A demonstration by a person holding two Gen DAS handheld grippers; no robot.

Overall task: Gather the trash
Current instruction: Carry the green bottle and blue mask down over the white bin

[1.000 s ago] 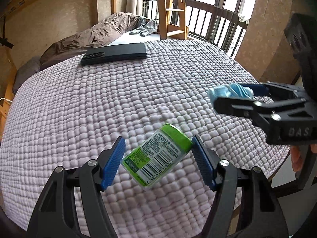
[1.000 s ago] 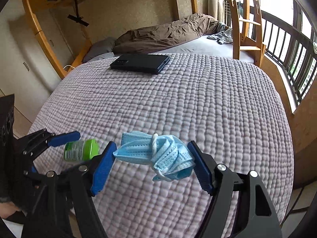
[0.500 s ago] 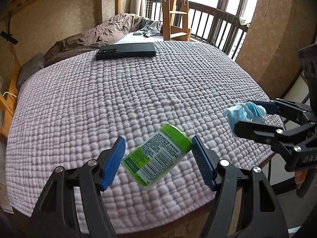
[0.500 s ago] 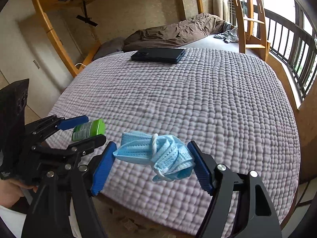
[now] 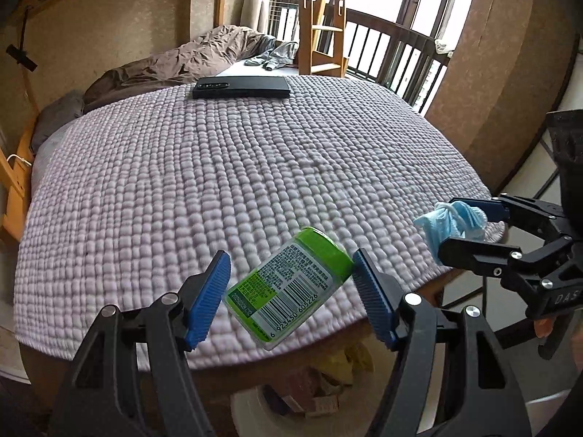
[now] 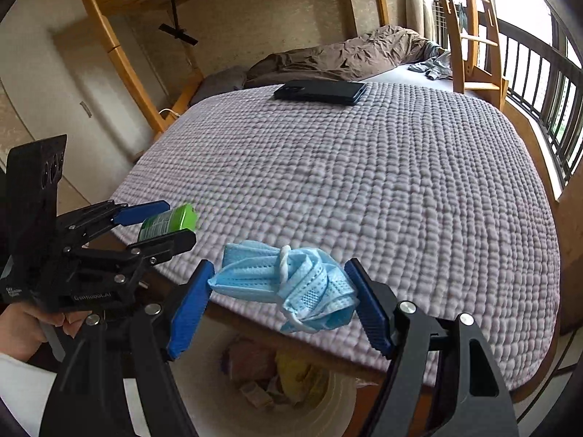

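Observation:
My left gripper (image 5: pixel 291 287) is shut on a green-capped bottle (image 5: pixel 288 287) with a barcode label, held tilted over the near edge of the quilted table (image 5: pixel 218 182). My right gripper (image 6: pixel 280 291) is shut on a crumpled blue face mask (image 6: pixel 288 284), also over the near edge. Each gripper shows in the other view: the right one with the mask (image 5: pixel 452 222) at the right, the left one with the bottle (image 6: pixel 167 218) at the left. A white trash bin (image 6: pixel 328 404) holding scraps sits on the floor below both grippers, and shows in the left wrist view (image 5: pixel 262 415) too.
A black phone (image 5: pixel 242 87) lies at the table's far side. Behind it is a bed with a brown duvet (image 6: pixel 342 54), a wooden ladder (image 5: pixel 324 18) and a balcony railing (image 6: pixel 546 83). The table's wooden edge (image 6: pixel 298 338) runs just above the bin.
Both grippers have pulled back from over the table to beyond its near edge, still holding the bottle and the mask. The trash bin has come into view below them.

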